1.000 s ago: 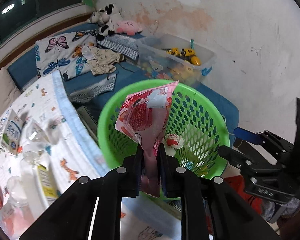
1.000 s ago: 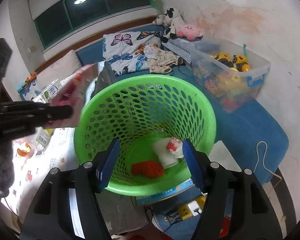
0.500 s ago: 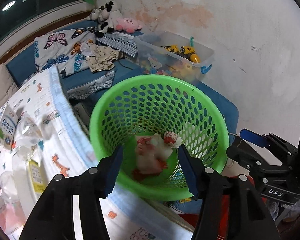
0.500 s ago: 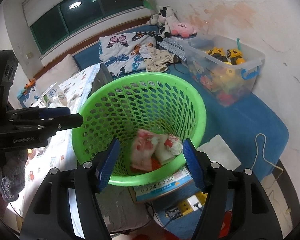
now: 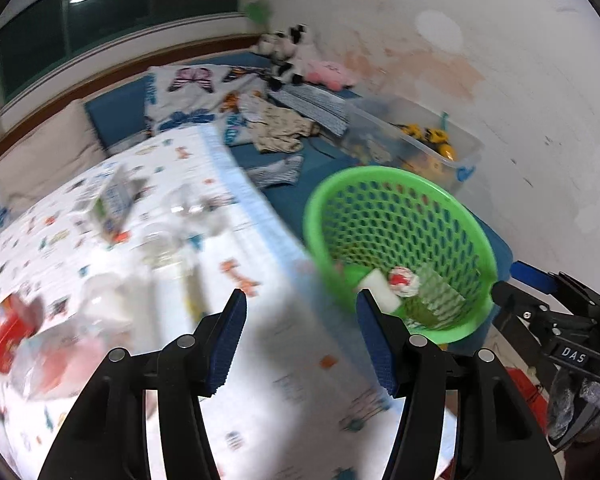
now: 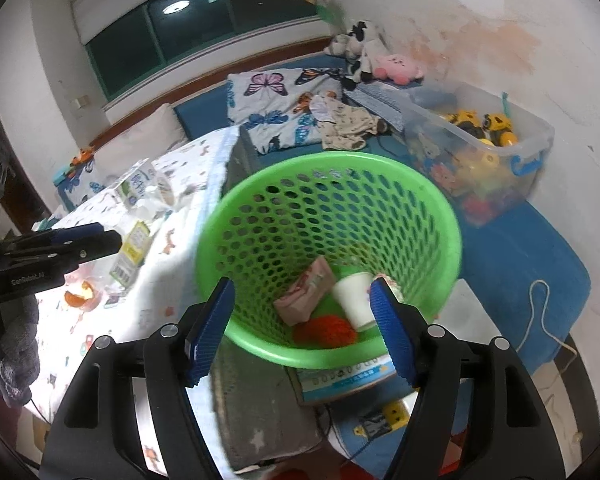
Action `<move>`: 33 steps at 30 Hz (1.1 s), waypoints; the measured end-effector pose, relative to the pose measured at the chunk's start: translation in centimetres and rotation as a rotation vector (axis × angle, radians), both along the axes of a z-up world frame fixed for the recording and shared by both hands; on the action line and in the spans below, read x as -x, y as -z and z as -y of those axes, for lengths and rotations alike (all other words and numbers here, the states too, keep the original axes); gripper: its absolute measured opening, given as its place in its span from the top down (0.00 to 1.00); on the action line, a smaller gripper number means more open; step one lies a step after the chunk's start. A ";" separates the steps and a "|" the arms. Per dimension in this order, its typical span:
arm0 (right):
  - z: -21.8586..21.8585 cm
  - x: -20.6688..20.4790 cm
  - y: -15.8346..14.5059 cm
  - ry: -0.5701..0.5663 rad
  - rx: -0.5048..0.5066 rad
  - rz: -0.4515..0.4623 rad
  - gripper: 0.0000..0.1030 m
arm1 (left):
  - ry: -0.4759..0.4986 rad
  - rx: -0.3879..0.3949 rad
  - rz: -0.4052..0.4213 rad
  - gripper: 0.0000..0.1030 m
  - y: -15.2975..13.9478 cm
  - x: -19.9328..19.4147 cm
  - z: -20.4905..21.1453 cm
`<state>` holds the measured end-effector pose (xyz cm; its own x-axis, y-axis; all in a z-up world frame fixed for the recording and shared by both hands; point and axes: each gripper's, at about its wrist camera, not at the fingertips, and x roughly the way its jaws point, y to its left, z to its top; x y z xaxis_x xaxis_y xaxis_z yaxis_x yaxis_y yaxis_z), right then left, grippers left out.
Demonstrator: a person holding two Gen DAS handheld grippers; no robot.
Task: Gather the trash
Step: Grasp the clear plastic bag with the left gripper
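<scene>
Pink wrapper [image 6: 306,298] lies tilted inside green basket [image 6: 452,240].

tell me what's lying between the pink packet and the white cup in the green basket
Nothing: in the right wrist view only bare green basket floor shows between the pink packet and the white cup; the orange wad sits in front.

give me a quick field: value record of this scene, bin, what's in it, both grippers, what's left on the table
bin: green basket, upright on the floor beside the table
bin contents: pink wrapper, white cup, orange scrap
left gripper: jaws open, nothing between them, over the table
right gripper: jaws opening, nothing gripped, above the basket
table: white patterned cloth
trash left on table: milk carton, small yellow carton, clear plastic pieces, blurred
task status: not finished
</scene>
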<state>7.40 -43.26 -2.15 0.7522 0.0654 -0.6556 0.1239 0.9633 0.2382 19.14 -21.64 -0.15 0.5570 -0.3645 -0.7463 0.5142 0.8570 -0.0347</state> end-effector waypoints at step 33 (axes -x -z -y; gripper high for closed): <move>-12.0 -3.8 -1.3 -0.225 0.046 0.006 0.25 | -0.580 0.146 -0.078 0.20 2.1 -3.2 -21.7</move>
